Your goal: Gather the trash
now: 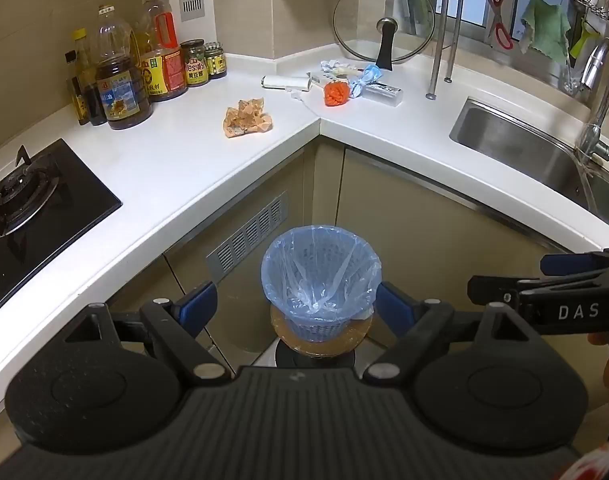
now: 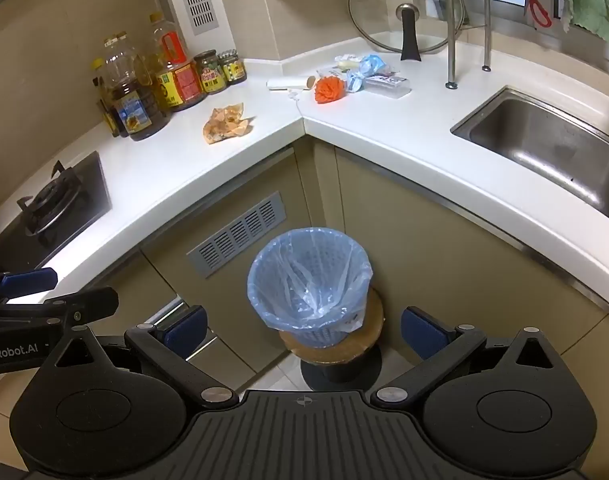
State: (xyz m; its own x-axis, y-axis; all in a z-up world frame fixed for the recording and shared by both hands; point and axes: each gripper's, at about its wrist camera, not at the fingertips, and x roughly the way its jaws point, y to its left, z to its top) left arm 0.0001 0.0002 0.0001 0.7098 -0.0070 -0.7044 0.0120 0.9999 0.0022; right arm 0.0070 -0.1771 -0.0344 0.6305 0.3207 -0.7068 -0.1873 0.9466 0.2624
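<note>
A small basket bin lined with a blue plastic bag stands on a round stool below the counter corner. On the white counter lies a crumpled brownish wrapper. Further back sit an orange crumpled piece, a white paper roll, a blue knotted bag and a clear wrapper. My left gripper and right gripper hang open above the bin, holding nothing.
Oil bottles and jars line the left wall beside a gas hob. A steel sink with a tap is at the right. A glass lid leans at the back corner.
</note>
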